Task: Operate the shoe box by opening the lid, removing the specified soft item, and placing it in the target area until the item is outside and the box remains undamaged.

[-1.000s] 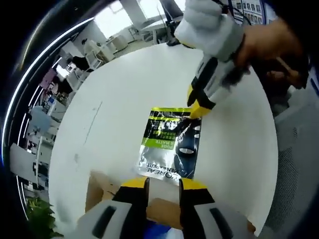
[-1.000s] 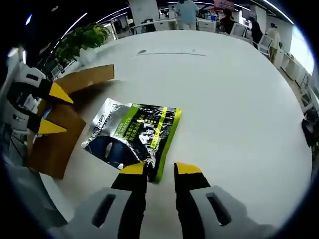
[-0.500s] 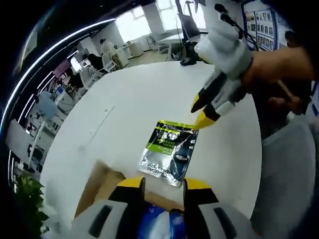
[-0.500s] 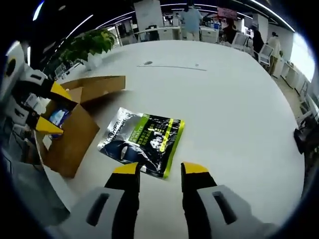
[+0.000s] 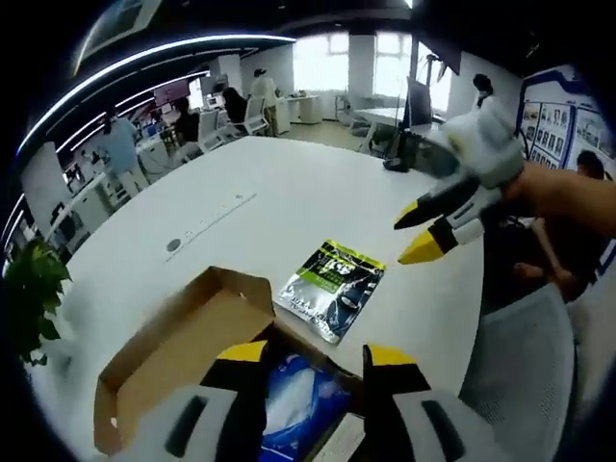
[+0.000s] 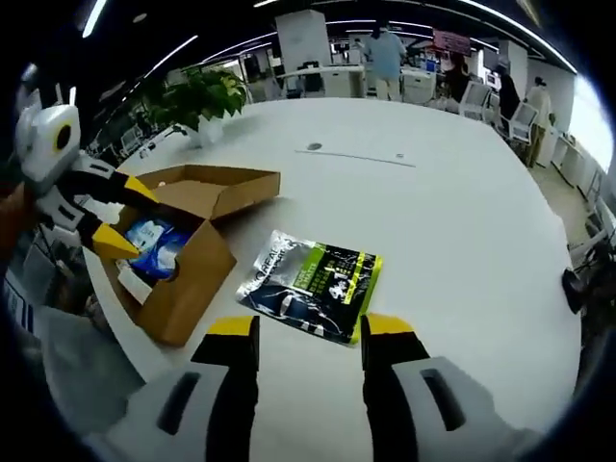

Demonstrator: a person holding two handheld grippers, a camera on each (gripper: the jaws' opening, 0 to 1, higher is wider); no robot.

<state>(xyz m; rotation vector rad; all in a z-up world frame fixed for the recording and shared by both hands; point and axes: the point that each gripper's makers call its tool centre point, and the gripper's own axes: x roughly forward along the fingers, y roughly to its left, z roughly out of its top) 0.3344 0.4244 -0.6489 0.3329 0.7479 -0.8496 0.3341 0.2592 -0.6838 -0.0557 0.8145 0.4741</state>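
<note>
A brown cardboard shoe box [image 6: 183, 255] stands open near the table edge, its lid [image 6: 217, 188] folded back, with a blue and white packet [image 6: 154, 239] inside. The box [image 5: 183, 356] and the packet [image 5: 294, 399] also show in the left gripper view. A flat black, green and silver pouch [image 6: 313, 284] lies on the white table [image 6: 433, 202] beside the box, also seen as the pouch [image 5: 330, 286]. My left gripper [image 5: 313, 361] hovers open above the box. My right gripper [image 6: 300, 332] is open, lifted clear of the pouch's near edge with nothing between its fingers.
A potted plant [image 6: 197, 96] stands at the table's far edge. Office desks, chairs and people fill the background. A small dark round mark [image 6: 314, 147] and a thin seam run across the table top. A grey chair back [image 5: 525, 366] sits by the table edge.
Both grippers have pulled back and risen away from the pouch, which stays flat on the table. The right gripper's jaws have spread wider. More of the open box is now visible.
</note>
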